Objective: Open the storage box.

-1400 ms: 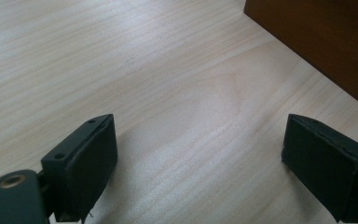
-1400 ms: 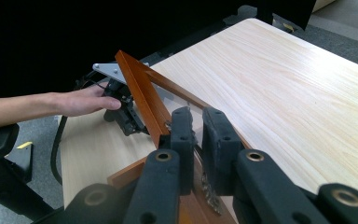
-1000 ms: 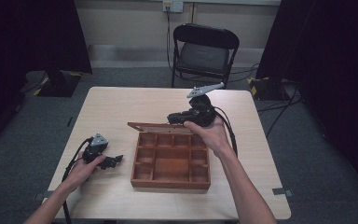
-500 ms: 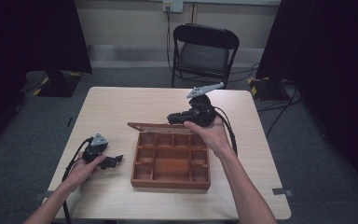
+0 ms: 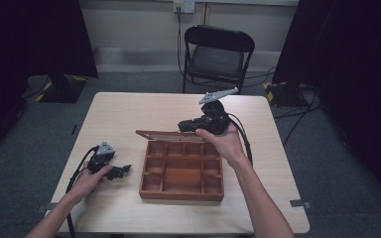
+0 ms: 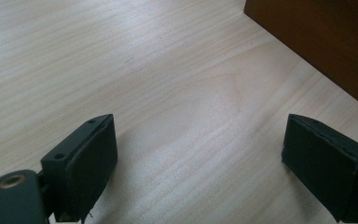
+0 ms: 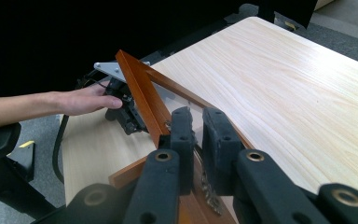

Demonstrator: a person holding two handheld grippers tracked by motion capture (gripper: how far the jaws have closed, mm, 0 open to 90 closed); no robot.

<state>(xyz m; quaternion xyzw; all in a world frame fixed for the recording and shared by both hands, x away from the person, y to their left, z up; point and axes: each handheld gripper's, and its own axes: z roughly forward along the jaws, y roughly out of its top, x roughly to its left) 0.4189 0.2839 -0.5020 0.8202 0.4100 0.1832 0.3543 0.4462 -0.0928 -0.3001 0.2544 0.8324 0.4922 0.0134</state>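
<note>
A pale wooden surface (image 5: 129, 114) stands on grey carpet with a black folding chair (image 5: 219, 52) beyond its far edge and dark curtains at both sides. Near its middle lies a brown wooden box (image 5: 182, 171) split into small compartments, its glass-paned lid (image 5: 164, 134) raised at the far side. The right tool (image 5: 184, 125), held by the right hand (image 5: 224, 141) over the box's far right corner, has its jaws narrowed onto the lid's frame (image 7: 140, 95); the right gripper view shows the pane between them and the left hand (image 7: 86, 99) past the lid. The left tool (image 5: 124, 171) rests on the surface left of the box, jaws wide and empty; the left gripper view shows bare woodgrain and the box wall (image 6: 326, 42) at upper right.
</note>
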